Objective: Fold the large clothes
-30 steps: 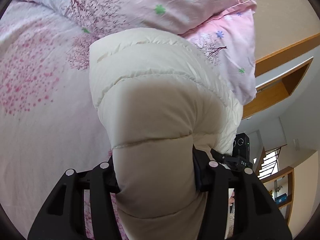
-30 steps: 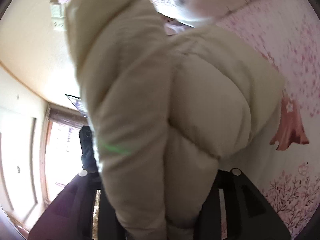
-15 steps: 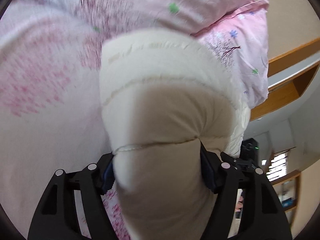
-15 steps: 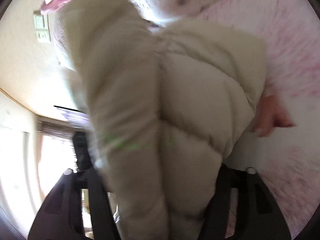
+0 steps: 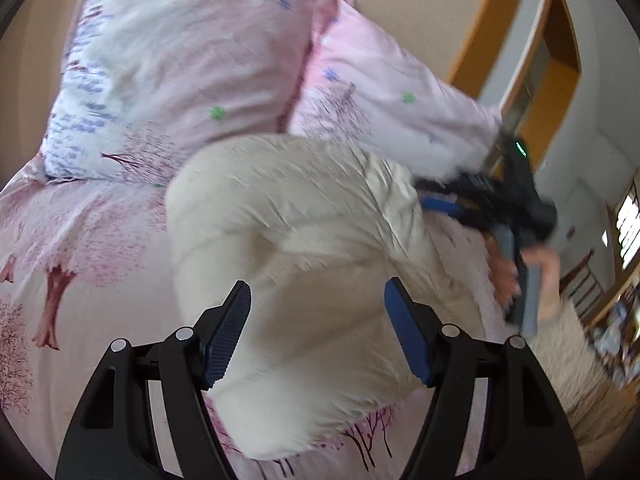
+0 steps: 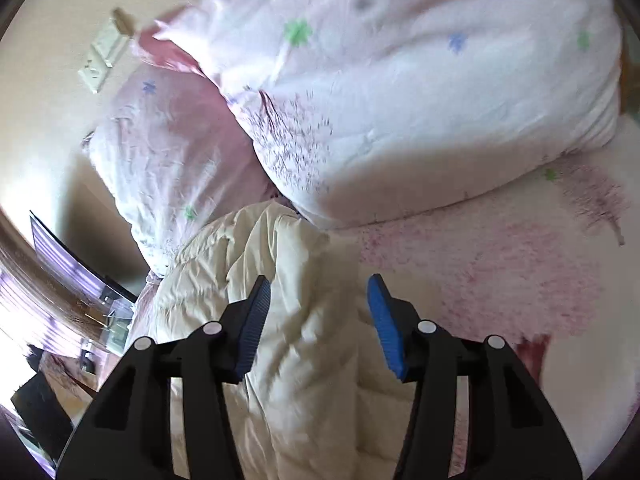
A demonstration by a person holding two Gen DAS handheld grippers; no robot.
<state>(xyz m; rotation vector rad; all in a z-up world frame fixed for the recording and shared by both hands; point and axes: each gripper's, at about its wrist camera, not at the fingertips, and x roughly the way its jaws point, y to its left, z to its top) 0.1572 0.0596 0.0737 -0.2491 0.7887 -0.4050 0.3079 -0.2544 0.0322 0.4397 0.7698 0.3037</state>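
We see a pink floral bedsheet [image 5: 80, 248] with two pillows [image 5: 180, 68] at twelve o'clock. The cream puffer jacket [image 5: 304, 248] lies bunched on it, touching them. Our left gripper [image 5: 318, 332] and right gripper [image 6: 316, 320] both gape wide, clasping nothing.

Pink floral bed [image 5: 80, 320], cream jacket [image 5: 304, 248], 2 pillows [image 5: 180, 72]

Cream quilted puffer jacket [image 5: 304, 248] lies bunched on a pink floral bed sheet [image 5: 80, 240], below two pink pillows [image 5: 192, 60]. The left gripper [image 5: 318, 300] hovers over it, blue-padded fingers [image 5: 230, 332] spread apart.
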